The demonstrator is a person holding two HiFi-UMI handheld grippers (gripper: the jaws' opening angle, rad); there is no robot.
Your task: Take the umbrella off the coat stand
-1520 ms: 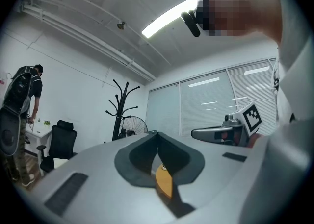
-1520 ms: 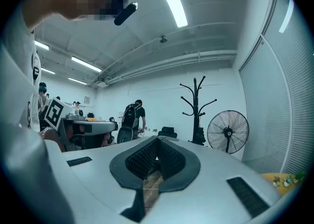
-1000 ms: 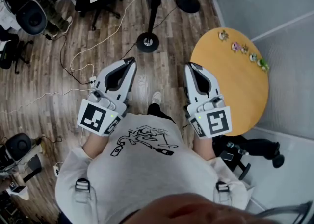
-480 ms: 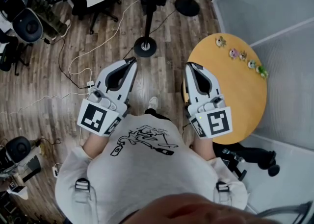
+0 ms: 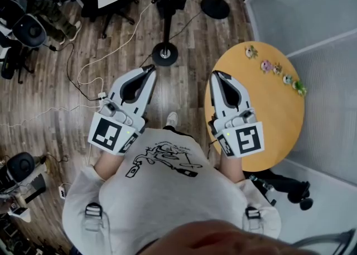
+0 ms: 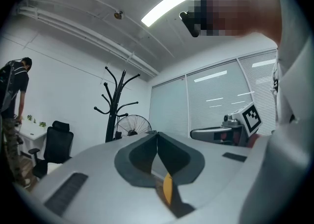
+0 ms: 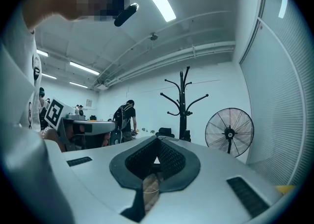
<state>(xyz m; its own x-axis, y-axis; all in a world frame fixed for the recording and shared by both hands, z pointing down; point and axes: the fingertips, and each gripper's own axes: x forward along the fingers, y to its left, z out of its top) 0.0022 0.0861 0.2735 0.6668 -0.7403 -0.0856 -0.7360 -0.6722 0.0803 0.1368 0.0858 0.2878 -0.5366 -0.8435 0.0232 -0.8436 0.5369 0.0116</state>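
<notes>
Grey-white left gripper (image 5: 149, 70): jaws together, empty. Black branched coat stand (image 5: 169, 25) stood ahead, well apart from both tongs, with open brown plank floor (image 5: 184, 81) between; umbrella not discernible. Grey-white right gripper (image 5: 216, 75): jaws together, empty, above the round yellow wooden table's (image 5: 273, 109) left rim.

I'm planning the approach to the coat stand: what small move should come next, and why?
Probably a step closer to the coat stand: it stands well ahead, seemingly out of reach of the left gripper and right gripper, both held level with jaws together and empty.
</notes>
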